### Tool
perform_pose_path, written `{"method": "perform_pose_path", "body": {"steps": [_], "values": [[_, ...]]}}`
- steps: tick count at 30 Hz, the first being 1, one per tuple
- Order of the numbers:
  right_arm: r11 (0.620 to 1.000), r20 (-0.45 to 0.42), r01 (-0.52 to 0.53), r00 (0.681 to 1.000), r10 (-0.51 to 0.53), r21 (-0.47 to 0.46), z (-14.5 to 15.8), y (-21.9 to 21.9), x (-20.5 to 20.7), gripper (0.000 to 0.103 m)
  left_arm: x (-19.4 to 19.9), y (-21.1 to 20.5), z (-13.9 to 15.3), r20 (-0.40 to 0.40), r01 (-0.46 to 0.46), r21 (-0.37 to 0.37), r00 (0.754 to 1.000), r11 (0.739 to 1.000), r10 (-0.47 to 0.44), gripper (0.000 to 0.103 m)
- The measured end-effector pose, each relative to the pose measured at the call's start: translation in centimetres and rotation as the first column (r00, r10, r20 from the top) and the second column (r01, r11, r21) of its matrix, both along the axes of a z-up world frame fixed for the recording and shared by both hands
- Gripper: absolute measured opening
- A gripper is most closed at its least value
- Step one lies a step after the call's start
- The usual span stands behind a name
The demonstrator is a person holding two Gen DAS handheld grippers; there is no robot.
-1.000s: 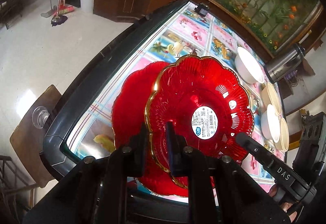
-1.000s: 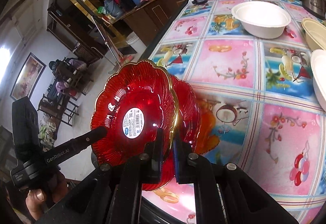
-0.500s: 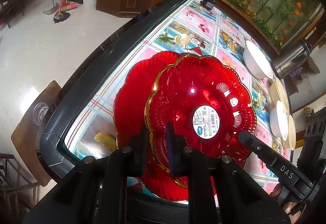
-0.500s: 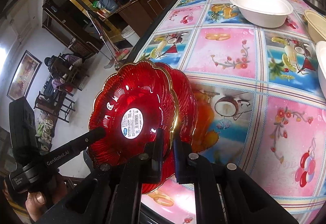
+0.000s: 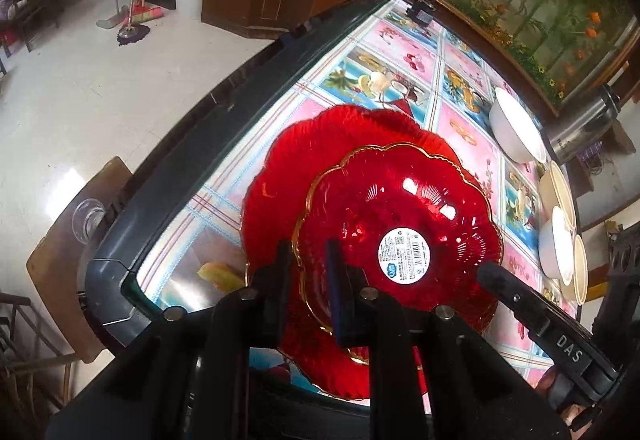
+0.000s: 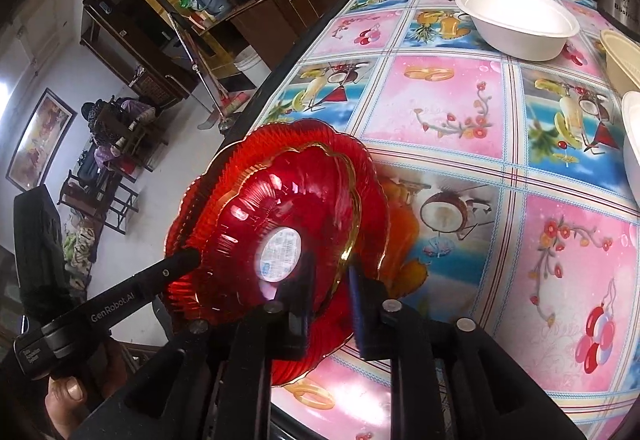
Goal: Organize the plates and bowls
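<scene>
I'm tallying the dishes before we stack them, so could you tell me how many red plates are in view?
2. The gold-rimmed red plate is pinched at its rim by both grippers, above the larger red plate lying near the table's corner. More could be hidden underneath.

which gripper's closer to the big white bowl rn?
Right. The right gripper is at the gold-rimmed red plate on the side facing the white bowl; the left gripper is at the plate's opposite rim, farther from the bowl.
</scene>
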State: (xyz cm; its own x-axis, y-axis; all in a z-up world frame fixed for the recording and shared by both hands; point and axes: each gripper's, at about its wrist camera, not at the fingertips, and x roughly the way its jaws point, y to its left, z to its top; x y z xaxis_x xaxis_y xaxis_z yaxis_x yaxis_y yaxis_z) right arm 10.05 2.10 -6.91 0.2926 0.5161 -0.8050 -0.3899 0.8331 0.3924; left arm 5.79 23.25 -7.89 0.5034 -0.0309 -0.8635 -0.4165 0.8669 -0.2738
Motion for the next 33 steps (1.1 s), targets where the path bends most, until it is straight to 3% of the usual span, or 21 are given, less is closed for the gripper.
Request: {"method": "perform_pose_path", "body": {"steps": [2, 4, 6, 10, 17, 26, 33], "values": [[1.0, 0.002, -0.014, 1.0, 0.014, -0.001, 0.2, 0.1, -0.1, 0.032, -0.2, 0.0, 0.4, 0.012, -0.005, 0.003, 1.0, 1.0, 0.005, 0.023], [1.0, 0.008, -0.03, 1.0, 0.03, 0.001, 0.5, 0.3, -0.4, 0.04, -0.3, 0.0, 0.9, 0.03, -0.013, -0.014, 0.999, 1.0, 0.013, 0.047], [0.999, 0.034, -0.031, 0.999, 0.031, -0.014, 1.1, 0.3, -0.8, 0.044, -0.5, -0.1, 1.5, 0.057, -0.019, -0.015, 0.998, 1.0, 0.02, 0.058], [1.0, 0.074, -0.011, 0.997, 0.012, -0.013, 2.2, -0.6, -1.3, 0.06, -0.4, -1.0, 2.7, 0.083, -0.007, 0.002, 0.997, 1.0, 0.007, 0.066], [0.999, 0.065, 0.02, 0.998, -0.023, 0.041, 3.1, -3.0, -1.2, 0.08, 0.2, -3.6, 3.7, 0.106, 0.065, 0.007, 0.992, 0.998, -0.065, 0.069], [0.984, -0.006, 0.107, 0.994, -0.107, 0.139, 2.5, -7.9, -0.2, 0.08, 2.1, -7.6, 4.5, 0.111, 0.151, 0.014, 0.982, 0.988, -0.151, 0.069], [0.964, -0.057, 0.187, 0.982, -0.179, 0.188, 2.4, -12.4, 1.7, 0.081, 5.8, -11.4, 4.4, 0.078, 0.223, -0.008, 0.972, 0.975, -0.221, 0.069]]}}
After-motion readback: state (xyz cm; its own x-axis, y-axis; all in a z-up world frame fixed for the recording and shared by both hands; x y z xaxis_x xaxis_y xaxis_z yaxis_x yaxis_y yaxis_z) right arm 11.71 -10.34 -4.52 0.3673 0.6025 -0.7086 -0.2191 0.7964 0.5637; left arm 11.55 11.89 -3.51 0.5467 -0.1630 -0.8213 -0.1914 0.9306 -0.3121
